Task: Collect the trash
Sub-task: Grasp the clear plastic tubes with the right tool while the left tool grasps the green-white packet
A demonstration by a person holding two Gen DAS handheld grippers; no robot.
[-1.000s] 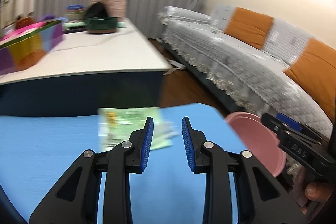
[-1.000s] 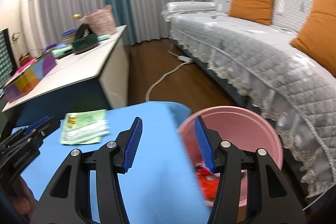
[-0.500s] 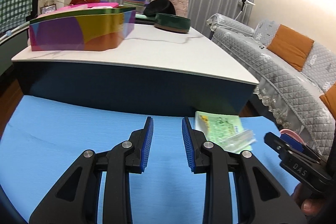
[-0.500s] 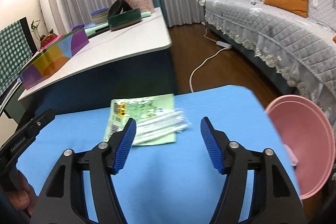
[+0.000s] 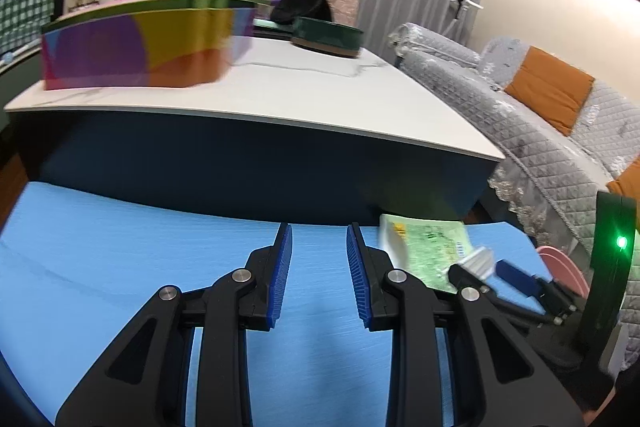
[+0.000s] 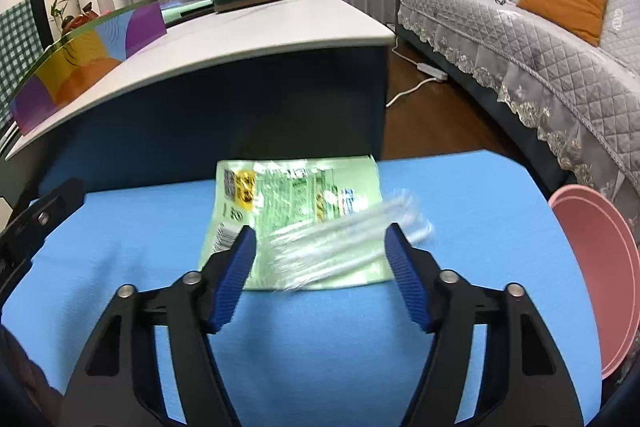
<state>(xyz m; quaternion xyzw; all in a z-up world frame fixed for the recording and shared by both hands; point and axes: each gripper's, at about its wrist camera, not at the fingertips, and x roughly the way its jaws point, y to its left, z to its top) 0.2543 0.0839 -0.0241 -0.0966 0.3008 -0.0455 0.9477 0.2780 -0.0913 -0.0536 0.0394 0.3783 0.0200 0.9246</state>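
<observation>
Right tool: our jaws stand apart and have just been closing a little; the wrapper lies between and just ahead of the blue pads, not pinched
Left tool: parted narrowly, nothing between the pads, only bare mat under it
Task's thing: the green wrapper with a clear plastic sleeve on top lies flat on the blue mat, straight ahead of our right tool and off to the right of our left tool
Bin: the pink bin sits at the right edge of the mat, to the right of our right tool; what it holds is hidden from here
Progress: we judge this piece not yet collected; the grasp and the carry to the bin are left, and we see no other litter on the mat
Around us: a white surface with a dark front stands just beyond the wrapper, carrying a colourful box and a dark green round tin; a grey sofa runs beyond the bin
In the way: nothing between our right tool and the wrapper; the flat wrapper may be hard to lift off the mat
</observation>
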